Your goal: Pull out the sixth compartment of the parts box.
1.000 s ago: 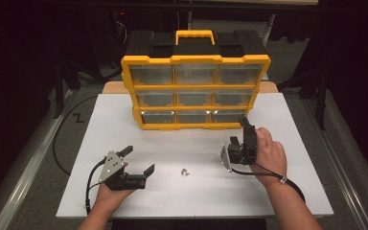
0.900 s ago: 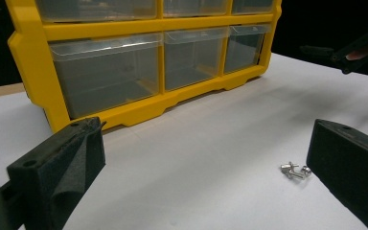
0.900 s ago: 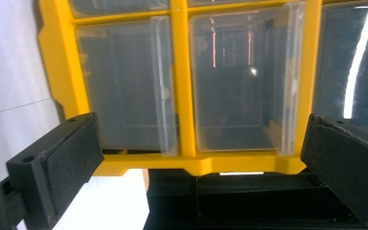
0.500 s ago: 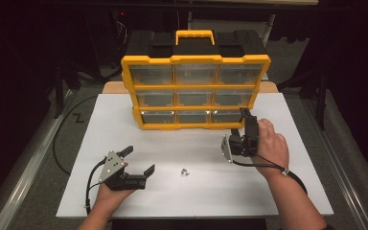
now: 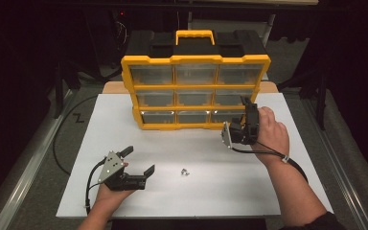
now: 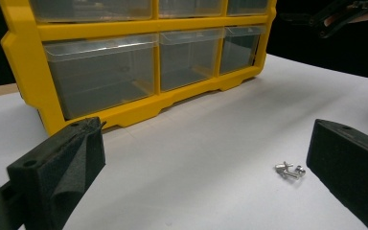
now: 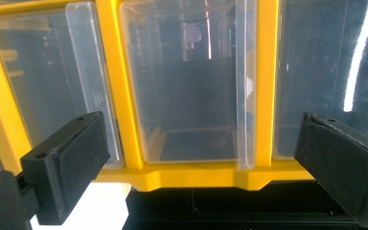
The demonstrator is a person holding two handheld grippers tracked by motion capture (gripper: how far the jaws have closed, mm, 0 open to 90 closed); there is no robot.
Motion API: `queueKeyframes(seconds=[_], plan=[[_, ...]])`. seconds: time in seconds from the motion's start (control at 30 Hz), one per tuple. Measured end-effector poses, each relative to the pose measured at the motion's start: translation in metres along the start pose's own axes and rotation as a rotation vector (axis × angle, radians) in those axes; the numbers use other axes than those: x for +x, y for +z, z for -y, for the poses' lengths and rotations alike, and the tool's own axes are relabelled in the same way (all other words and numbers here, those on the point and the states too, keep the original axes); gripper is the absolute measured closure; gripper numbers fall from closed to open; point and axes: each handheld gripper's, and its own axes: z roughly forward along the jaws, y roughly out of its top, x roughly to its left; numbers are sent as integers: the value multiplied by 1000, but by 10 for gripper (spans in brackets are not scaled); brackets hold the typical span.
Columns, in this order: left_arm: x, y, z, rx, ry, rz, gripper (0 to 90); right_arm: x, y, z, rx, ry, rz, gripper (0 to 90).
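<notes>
Since a second ago the right gripper [image 5: 243,115] has been brought up to the bottom-right drawer [image 7: 187,86] of the yellow organizer [image 5: 195,60], jaws wide and empty, probably to pull it, while the left gripper [image 5: 138,162], also wide and empty, is parked lower left near the small screws [image 5: 185,171] at lower centre.

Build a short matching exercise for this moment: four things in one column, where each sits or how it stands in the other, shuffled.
Things:
1. left hand-held gripper
2. right hand-held gripper
3. small metal screws
4. yellow drawer organizer

Place or state:
A. loose on the white table
B. open, raised at the bottom right drawer
C. upright at the table's far edge
D. open, low near the front edge

Pairs: 1-D, 2-B, 3-A, 4-C
</notes>
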Motion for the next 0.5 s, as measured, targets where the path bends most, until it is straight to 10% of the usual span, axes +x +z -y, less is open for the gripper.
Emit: queueKeyframes(seconds=[0.5], plan=[[-1,0,0,-2,5,11,5,-21,14,-13,-22,-6,13,270]])
